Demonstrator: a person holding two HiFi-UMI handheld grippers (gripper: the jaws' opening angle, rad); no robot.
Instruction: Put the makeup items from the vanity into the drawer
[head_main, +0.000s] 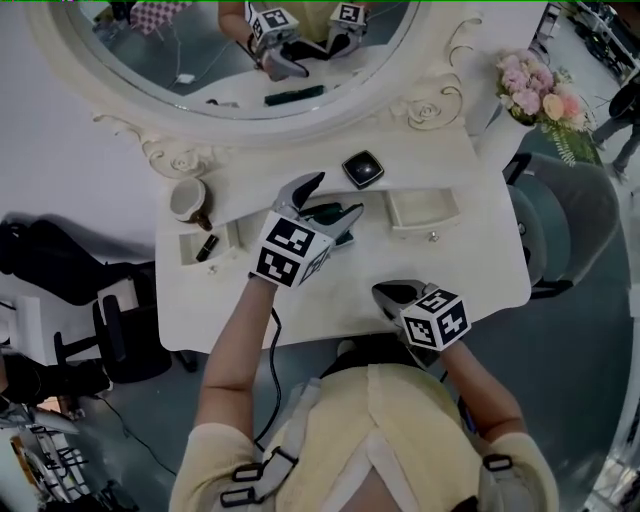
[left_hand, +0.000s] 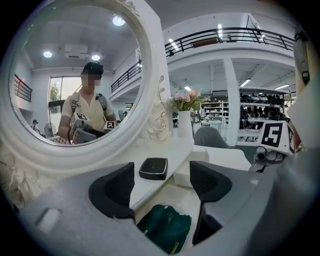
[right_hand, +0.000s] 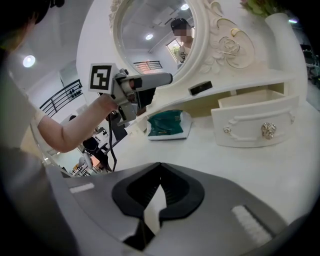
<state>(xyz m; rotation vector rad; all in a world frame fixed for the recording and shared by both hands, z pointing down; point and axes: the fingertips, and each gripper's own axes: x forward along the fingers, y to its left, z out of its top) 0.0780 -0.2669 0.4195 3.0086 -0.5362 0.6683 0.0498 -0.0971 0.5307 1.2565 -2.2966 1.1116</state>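
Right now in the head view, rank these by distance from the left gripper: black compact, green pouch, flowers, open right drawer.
1. green pouch: on the tabletop, right under the open jaws of the left gripper.
2. black compact: on the shelf just beyond.
3. open right drawer: off to the right.
4. flowers: far right corner.

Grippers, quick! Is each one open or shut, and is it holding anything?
Left gripper: open, jaws wide apart, holding nothing; a green pouch lies below them.
Right gripper: shut, jaws together, holding nothing.
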